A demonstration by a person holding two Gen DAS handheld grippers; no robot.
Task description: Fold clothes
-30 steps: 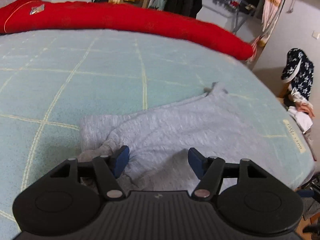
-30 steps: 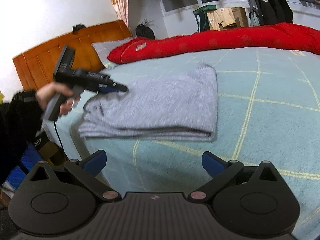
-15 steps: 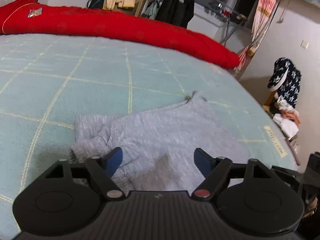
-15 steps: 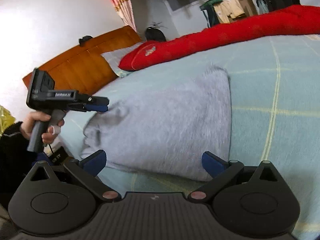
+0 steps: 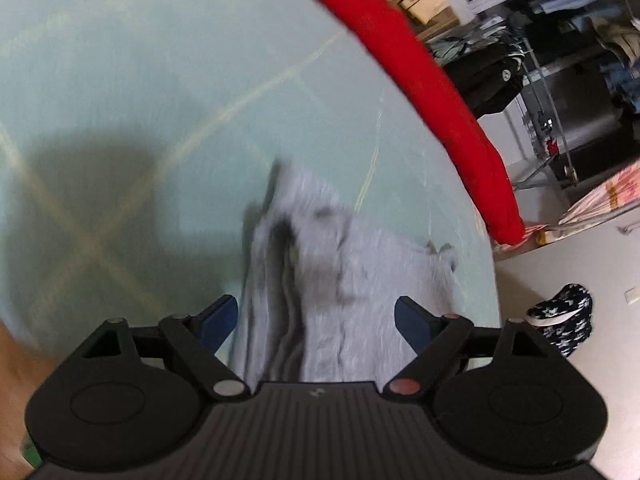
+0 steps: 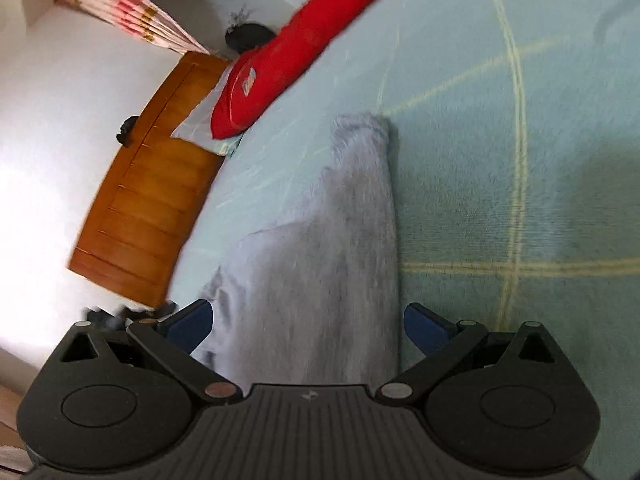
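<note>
Folded grey garment [image 5: 340, 288] lies on bed [image 5: 140, 80]. Left hand-held gripper [image 5: 316, 318] jaws apart, empty; right hand-held gripper [image 6: 308, 322] likewise, straddling garment.

Bed: pale green cover [image 6: 500, 160] crossed by faint yellow lines
Bolster: long red roll [image 5: 432, 80] along the bed's far edge
Headboard: brown wood [image 6: 148, 200], against a bright white wall [image 6: 48, 140]
Curtain: pink striped [image 6: 120, 12]
Beyond bed: cluttered clothes rack [image 5: 540, 60], dark garments hanging
</note>
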